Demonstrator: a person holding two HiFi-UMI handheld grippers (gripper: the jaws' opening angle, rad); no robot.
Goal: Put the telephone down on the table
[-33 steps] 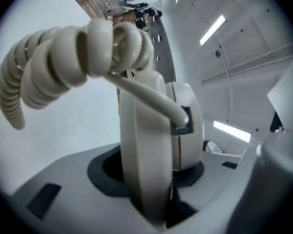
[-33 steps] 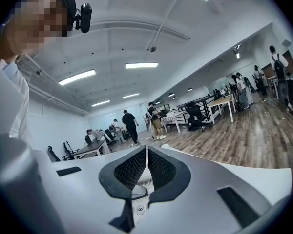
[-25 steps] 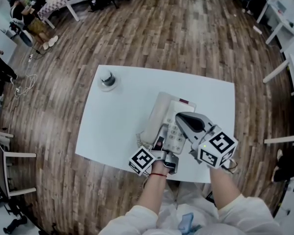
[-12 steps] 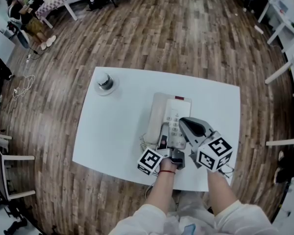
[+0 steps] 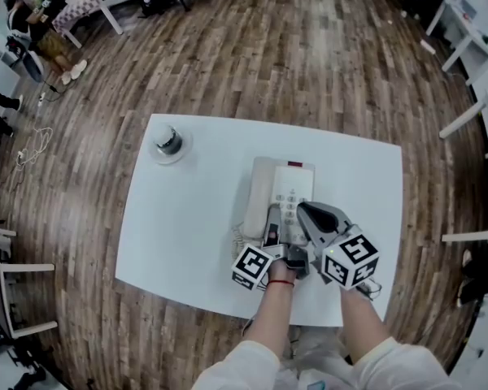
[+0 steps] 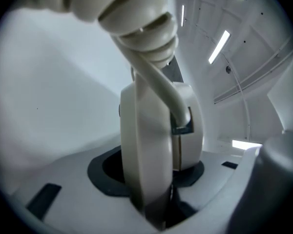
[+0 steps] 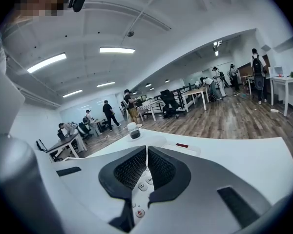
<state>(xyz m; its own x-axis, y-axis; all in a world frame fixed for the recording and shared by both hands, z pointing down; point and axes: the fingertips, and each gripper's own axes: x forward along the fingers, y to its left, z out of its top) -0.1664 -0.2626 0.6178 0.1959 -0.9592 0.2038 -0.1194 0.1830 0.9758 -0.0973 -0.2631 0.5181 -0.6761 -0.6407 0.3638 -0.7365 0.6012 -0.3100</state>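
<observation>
Gently now: seat the phone point(image 5: 281, 187) flat on the table point(image 5: 187, 218).
Left gripper point(image 6: 156, 194) clamps the phone; right gripper point(image 7: 145, 165), closed and empty, hovers over keys point(image 7: 139, 182); keep level.

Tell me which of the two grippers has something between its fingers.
The left gripper: its fingers grip a cream part of the telephone. The right gripper has its fingers shut together on nothing, above the keypad.
</observation>
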